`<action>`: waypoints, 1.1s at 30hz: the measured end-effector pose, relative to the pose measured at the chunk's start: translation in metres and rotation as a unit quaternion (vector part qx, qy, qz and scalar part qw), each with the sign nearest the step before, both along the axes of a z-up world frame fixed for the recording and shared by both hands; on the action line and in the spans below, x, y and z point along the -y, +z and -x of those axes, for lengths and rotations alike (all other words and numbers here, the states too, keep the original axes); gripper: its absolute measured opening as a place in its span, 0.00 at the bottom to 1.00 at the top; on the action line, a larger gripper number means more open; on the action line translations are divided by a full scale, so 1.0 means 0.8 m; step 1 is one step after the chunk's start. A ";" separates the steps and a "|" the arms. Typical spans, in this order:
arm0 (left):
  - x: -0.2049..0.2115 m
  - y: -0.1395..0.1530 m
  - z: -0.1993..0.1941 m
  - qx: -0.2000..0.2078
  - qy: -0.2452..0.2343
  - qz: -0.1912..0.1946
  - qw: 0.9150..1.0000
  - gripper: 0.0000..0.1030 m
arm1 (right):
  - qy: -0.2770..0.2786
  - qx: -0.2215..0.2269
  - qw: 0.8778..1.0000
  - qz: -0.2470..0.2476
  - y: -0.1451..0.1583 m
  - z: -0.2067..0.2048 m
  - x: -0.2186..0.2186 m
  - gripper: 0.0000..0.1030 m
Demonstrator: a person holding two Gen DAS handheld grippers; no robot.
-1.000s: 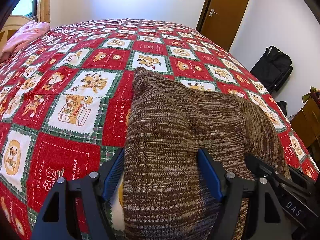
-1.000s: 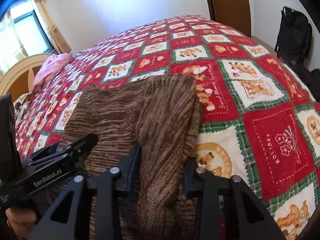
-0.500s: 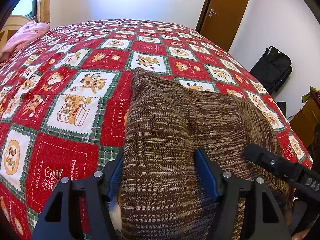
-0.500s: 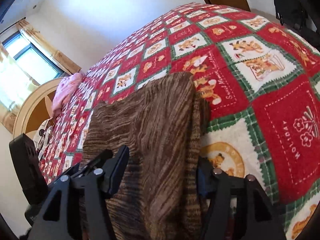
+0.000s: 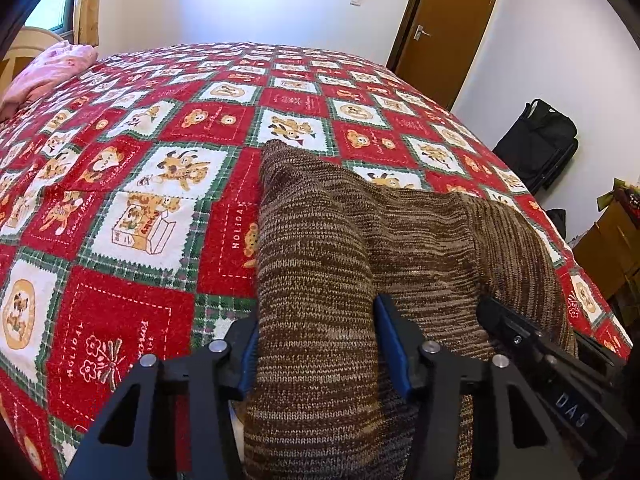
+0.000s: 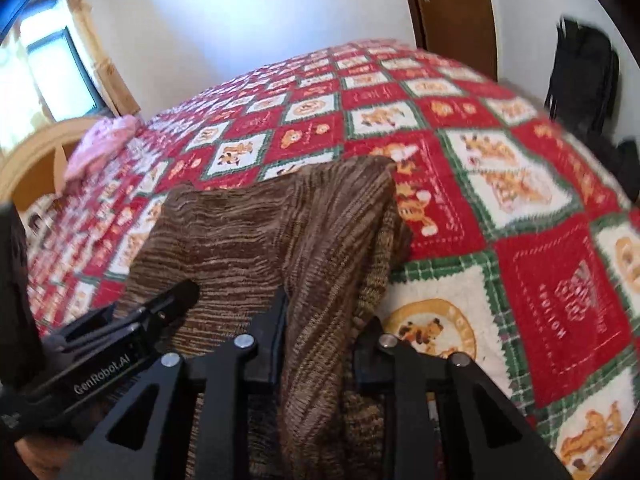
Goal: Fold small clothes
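Covering the bed (image 5: 120,208) is a red, white and green bear quilt, with a pink cloth (image 5: 48,72) far left, a brown door (image 5: 444,28) and a black bag (image 5: 536,144) behind. Both the left gripper (image 5: 316,344) and the right gripper (image 6: 320,320) are closing on folds of the brown knit (image 5: 400,232), which lies at the quilt's near edge.

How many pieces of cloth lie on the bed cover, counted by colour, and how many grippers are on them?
Brown knitted garment: 1
Pink cloth: 1
Grippers closing on the brown garment: 2, left gripper and right gripper
Total: 4
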State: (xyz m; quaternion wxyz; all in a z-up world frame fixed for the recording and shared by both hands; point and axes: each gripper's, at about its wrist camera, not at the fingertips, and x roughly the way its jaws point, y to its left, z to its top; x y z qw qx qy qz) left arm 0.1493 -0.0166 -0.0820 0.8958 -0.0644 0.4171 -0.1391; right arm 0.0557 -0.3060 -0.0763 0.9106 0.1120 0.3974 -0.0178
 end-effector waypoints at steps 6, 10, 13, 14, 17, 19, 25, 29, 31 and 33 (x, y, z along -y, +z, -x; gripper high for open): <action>0.001 0.004 0.004 0.008 -0.003 -0.001 1.000 0.39 | -0.003 0.010 0.999 0.047 0.004 0.003 -0.011 0.25; 0.003 0.007 0.007 0.012 -0.007 -0.008 1.000 0.35 | -0.006 0.017 0.996 0.086 0.009 0.004 -0.024 0.25; 0.000 0.008 0.008 0.009 -0.006 -0.004 1.000 0.33 | -0.002 0.022 0.992 0.124 0.013 0.006 -0.039 0.25; -0.001 0.009 0.008 0.007 -0.006 -0.001 1.000 0.32 | -0.001 0.023 0.991 0.132 0.014 0.007 -0.042 0.25; -0.002 0.014 0.012 0.008 -0.010 -0.004 1.000 0.30 | -0.002 0.023 0.991 0.135 0.018 0.007 -0.044 0.25; -0.002 0.017 0.014 0.009 -0.012 -0.007 1.000 0.29 | -0.004 0.022 0.990 0.136 0.020 0.010 -0.048 0.25; -0.005 0.034 0.029 0.025 -0.014 -0.017 0.999 0.28 | -0.011 0.025 0.992 0.120 0.036 0.017 -0.057 0.24; -0.010 0.049 0.043 0.037 -0.019 -0.020 0.999 0.28 | -0.021 0.034 0.995 0.091 0.054 0.030 -0.061 0.24; -0.015 0.055 0.049 0.038 -0.019 -0.015 0.999 0.27 | -0.024 0.039 0.995 0.086 0.060 0.037 -0.065 0.24; -0.022 0.060 0.056 0.037 -0.019 -0.008 0.999 0.27 | -0.026 0.044 0.995 0.084 0.067 0.044 -0.071 0.24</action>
